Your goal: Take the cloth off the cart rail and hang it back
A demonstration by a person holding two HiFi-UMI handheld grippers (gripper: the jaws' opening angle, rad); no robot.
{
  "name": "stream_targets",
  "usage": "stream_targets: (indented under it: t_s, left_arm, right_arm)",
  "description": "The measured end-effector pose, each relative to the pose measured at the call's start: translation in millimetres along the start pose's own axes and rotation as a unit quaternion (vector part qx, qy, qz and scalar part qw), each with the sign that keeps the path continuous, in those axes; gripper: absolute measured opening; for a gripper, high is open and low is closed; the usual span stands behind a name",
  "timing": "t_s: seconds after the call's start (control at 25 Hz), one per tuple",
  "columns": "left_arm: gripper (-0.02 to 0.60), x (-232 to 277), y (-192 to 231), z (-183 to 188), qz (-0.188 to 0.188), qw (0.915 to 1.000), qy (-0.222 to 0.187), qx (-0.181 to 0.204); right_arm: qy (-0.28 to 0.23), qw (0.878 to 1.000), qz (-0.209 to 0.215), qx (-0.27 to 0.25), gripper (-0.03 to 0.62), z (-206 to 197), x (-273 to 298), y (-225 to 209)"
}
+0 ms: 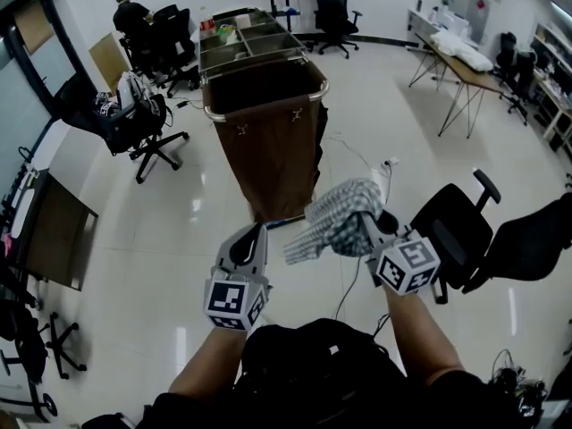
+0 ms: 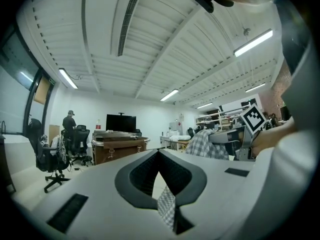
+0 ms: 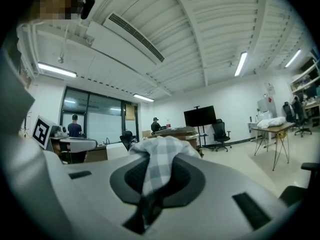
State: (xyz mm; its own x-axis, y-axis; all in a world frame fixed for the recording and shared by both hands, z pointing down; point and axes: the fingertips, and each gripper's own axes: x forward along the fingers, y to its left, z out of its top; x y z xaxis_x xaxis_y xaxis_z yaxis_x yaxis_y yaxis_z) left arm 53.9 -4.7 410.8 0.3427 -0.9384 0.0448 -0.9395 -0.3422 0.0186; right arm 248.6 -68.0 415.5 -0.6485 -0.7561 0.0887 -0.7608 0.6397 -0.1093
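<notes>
A glossy white floor (image 1: 375, 114) is spreading under everything; on it a tall cart with a brown fabric bag hung in a metal frame (image 1: 268, 150) is standing ahead of the person, its rounded metal rail (image 1: 264, 103) lying bare along the near edge of the bag's mouth; a black office chair (image 1: 456, 226) is sitting just to the right, near the person's right arm.

A grey-and-white checked cloth (image 1: 335, 217) is hanging in the air on the near side of the cart, clear of the rail and lower than it in the head view; it is bunching up over the right gripper (image 1: 368, 226) and trailing down towards the left one.

The right gripper is clenching on a thick fold of the checked cloth, the fabric spilling over its jaws in its own view; the left gripper (image 1: 253, 238) is clenching too, pinching only a small corner of that cloth deep between its jaws.
</notes>
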Motion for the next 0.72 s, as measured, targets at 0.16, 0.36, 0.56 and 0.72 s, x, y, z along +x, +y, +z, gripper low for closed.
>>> stream_targets:
  t_s: [0.16, 0.36, 0.56, 0.72]
  left_arm:
    - [0.0, -7, 5, 3, 0.023, 0.9997, -0.003, 0.007]
    - [0.0, -15, 14, 1, 0.044, 0.9989, 0.006, 0.012]
    - [0.0, -19, 24, 0, 0.059, 0.9978, 0.023, 0.018]
    - [0.0, -23, 37, 15, 0.061, 0.9977, 0.018, 0.023]
  right_arm:
    - [-0.009, 1.0, 0.014, 0.005, 0.046, 3, 5, 6]
    - [-0.012, 0.999, 0.033, 0.017, 0.046, 0, 13, 15]
    - [-0.007, 0.998, 0.048, 0.033, 0.046, -4, 23, 17]
    - [-0.002, 0.998, 0.057, 0.04, 0.046, 1, 30, 21]
